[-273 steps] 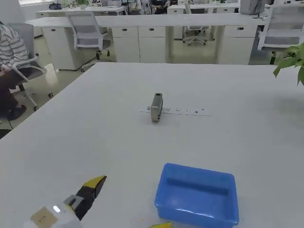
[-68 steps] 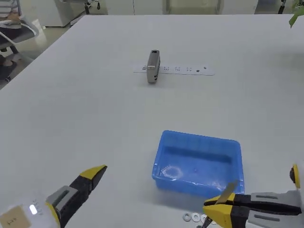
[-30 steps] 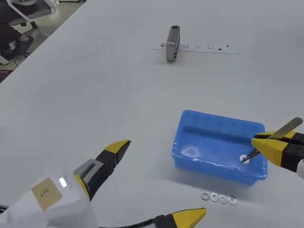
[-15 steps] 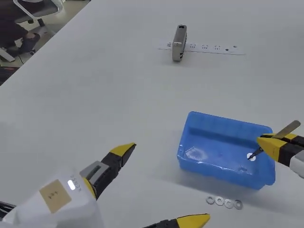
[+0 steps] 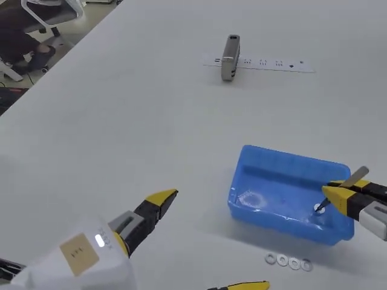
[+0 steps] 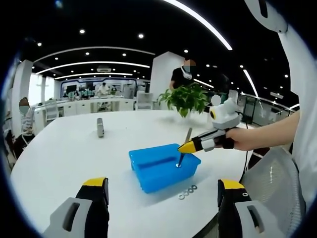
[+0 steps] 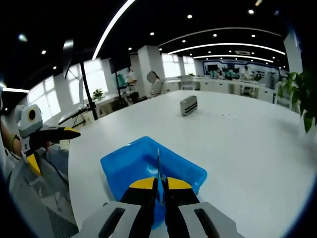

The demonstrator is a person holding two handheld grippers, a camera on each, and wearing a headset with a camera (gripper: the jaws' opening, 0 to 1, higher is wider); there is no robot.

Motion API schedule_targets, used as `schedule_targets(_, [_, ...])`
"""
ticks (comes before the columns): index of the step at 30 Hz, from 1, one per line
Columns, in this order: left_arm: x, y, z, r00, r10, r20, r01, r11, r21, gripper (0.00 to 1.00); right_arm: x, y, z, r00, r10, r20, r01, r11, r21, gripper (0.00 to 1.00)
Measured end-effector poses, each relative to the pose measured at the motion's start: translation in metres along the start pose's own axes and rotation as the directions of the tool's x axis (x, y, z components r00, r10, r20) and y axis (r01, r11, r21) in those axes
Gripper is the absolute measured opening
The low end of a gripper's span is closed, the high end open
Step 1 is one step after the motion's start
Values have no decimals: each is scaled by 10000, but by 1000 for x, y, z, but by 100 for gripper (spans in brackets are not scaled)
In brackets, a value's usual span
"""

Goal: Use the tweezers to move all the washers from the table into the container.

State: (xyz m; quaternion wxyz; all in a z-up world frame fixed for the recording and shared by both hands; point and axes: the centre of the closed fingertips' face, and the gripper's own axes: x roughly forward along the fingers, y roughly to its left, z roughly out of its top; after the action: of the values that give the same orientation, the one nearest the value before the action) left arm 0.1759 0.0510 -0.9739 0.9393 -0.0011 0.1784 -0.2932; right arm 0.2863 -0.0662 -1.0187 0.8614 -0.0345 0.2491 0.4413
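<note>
Four washers (image 5: 288, 262) lie in a row on the surface (image 5: 121, 121) just beside the blue container (image 5: 284, 166) | one more washer (image 5: 318, 209) sits at the tweezers (image 5: 357, 176) tip, low inside, so we think it will drop softly | right gripper (image 5: 331, 194) jaws pinch the tweezers | left gripper (image 5: 210, 239) jaws spread, empty

- The container (image 5: 284, 162) is a shallow blue plastic tray, rectangular and open-topped, standing level.
- The tweezers (image 5: 321, 205) are slim grey metal, clamped between the closed jaws of the right gripper (image 5: 326, 192). They tilt with their tips down inside the container's right end and their back end up over its right rim.
- One washer (image 5: 317, 209), a small pale ring, sits at the tweezers' tips low inside the container. Whether it touches the floor is unclear.
- Four more washers (image 5: 288, 262) lie flat in a short row just outside the container's near wall, toward its right corner.
</note>
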Motion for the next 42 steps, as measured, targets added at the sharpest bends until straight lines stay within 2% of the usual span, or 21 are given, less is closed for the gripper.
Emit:
schedule_targets(10, [0, 1, -1, 10000, 71, -37, -71, 10000, 69, 92, 1, 1, -2, 9999, 74, -140, -78, 9996, -273, 3])
schedule_targets(15, [-1, 2, 0, 9999, 113, -24, -113, 9999, 97, 91, -1, 3, 2, 9999, 121, -9, -121, 9996, -263, 3])
schedule_targets(24, [-1, 2, 1, 9999, 126, 46, -126, 9999, 67, 91, -17, 6, 18, 9982, 61, 596, -57, 10000, -76, 3])
schedule_targets(34, [-1, 0, 1, 10000, 70, 63, -71, 9999, 87, 91, -33, 20, 27, 9933, 138, 1151, -187, 9990, 409, 3])
schedule_targets(42, [-1, -2, 2, 10000, -27, 93, 26, 10000, 73, 90, -38, 33, 34, 9885, 268, 1486, -367, 9973, 644, 3])
